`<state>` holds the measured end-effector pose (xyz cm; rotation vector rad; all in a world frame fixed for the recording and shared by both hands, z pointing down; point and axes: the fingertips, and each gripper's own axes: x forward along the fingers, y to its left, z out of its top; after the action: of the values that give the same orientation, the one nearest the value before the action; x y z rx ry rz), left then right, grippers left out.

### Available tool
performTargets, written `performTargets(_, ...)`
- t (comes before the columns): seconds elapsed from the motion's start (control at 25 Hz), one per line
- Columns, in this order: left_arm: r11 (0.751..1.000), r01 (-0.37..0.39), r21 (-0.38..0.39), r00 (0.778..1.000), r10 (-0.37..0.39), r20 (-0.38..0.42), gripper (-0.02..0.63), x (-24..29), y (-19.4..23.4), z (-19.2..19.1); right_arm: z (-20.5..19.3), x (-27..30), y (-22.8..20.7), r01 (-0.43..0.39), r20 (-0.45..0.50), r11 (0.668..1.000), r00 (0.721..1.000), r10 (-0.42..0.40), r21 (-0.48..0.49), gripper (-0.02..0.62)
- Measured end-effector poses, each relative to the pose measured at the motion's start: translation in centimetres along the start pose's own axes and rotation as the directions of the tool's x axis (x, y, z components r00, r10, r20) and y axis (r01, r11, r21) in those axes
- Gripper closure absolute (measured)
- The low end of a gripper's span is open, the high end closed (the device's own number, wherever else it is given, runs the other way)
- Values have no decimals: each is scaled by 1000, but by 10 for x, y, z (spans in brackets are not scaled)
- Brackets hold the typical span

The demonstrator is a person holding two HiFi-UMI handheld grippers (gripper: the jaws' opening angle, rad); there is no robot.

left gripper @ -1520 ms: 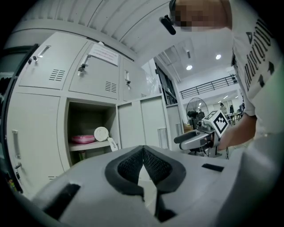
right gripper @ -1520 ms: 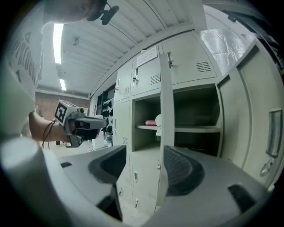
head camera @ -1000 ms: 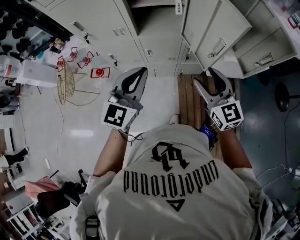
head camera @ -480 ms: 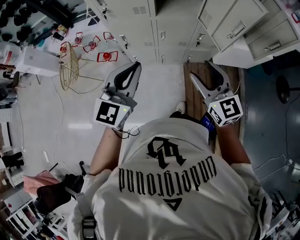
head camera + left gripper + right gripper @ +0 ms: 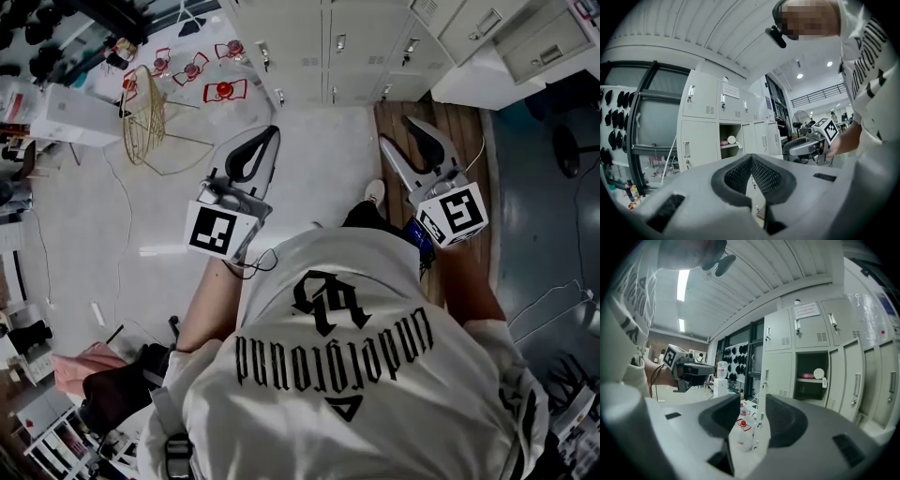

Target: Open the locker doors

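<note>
1. Facing the lockers point(image 5: 328, 47): a row of pale grey sheet-metal units along the top edge of the head view, ahead of me and well apart from both of my tongs.
2. Doors point(image 5: 778, 371): flat upright rectangles with a matt painted finish. Each has a small bright upright handle point(image 5: 766, 374) and slotted vents point(image 5: 785, 341). A white paper notice point(image 5: 806, 310) is stuck on one upper door.
3. Compartment point(image 5: 808, 362): one lower bay stands open and dark inside. Its shelf point(image 5: 806, 379) bears a pink thing and a white round thing. The bays to its left are closed.
4. Left tongs point(image 5: 270, 136): pale grey moulded plastic. The dark, mesh-textured pads point(image 5: 764, 176) meet at the tips, with nothing between them.
5. Right tongs point(image 5: 398, 133): same shell, with smoother dark pads. My jaws here stand a moderate gap apart, having just been closing, and hold nothing. Through the gap I see a white bottle point(image 5: 740, 437) with a red cap, standing far off on the floor point(image 5: 84, 234).
6. Cube point(image 5: 221, 231): a block with black-and-white square markers at the rear of each of my tongs.
7. Floor: pale and glossy. Brown planks point(image 5: 459, 141) lie below the right tongs, and a gold wire basket point(image 5: 150, 117) sits on the left.
</note>
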<state>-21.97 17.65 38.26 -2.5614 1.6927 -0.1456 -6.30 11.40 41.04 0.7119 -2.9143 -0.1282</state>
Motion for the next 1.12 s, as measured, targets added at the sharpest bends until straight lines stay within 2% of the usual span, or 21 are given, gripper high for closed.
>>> performTargets(0.24,1000,20,-7,1000,-20,7,598,-42,-11,-1,10,-14,47,-14,6,1000,1000,14,-21,510)
performTargets(0.48,1000,26,-7,1000,-26,10,600,-66,-24,1,17,-30,73,-34,0,999,999,34,-21,588)
performTargets(0.8,1000,18,2,1000,-18,17,598,-83,-37,3,24,-51,90,-38,64,996,997,44,-85,589)
performTargets(1.12,1000,0,8,999,0,37,598,-90,-36,11,30,-57,97,-41,95,996,994,48,-78,591)
